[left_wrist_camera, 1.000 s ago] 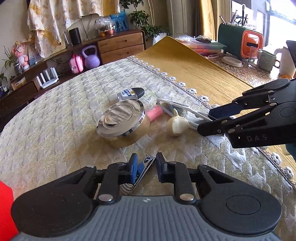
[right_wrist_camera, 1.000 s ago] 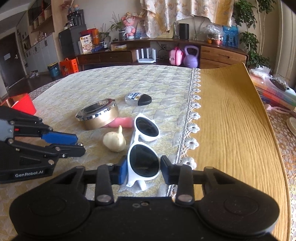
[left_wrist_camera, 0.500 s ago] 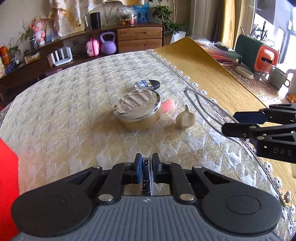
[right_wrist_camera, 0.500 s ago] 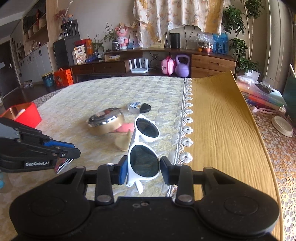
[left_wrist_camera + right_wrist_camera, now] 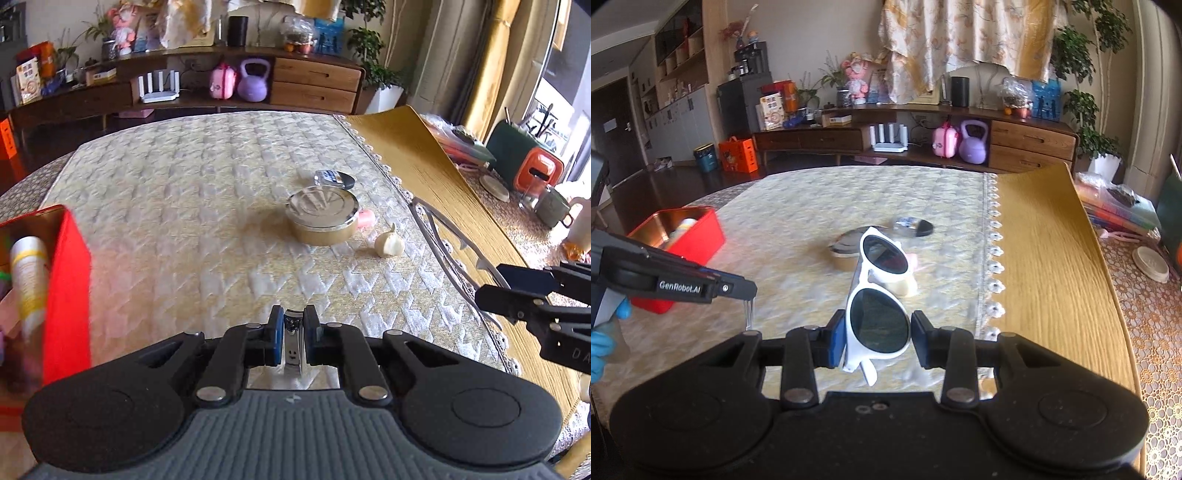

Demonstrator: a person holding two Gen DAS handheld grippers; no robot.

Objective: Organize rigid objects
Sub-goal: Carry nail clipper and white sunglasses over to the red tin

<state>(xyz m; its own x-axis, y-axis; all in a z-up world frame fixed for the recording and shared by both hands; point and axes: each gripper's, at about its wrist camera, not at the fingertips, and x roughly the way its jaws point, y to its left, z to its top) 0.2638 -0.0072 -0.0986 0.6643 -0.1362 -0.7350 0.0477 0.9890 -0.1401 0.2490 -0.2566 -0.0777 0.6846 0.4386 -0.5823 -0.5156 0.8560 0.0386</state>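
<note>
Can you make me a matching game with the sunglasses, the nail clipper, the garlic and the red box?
Things:
1. sunglasses
2. nail clipper
3. garlic
4. red box

Places:
A. lying on the tablecloth
B. in the left gripper
C. holds a white bottle
D. in the right gripper

Pairs: 1-D, 2-B, 3-A, 4-C

Both cameras look forward from above the table (image 5: 184,206), facing the sideboard (image 5: 1030,142); each view shares the red box (image 5: 68,295) and round tin (image 5: 323,218).
</note>
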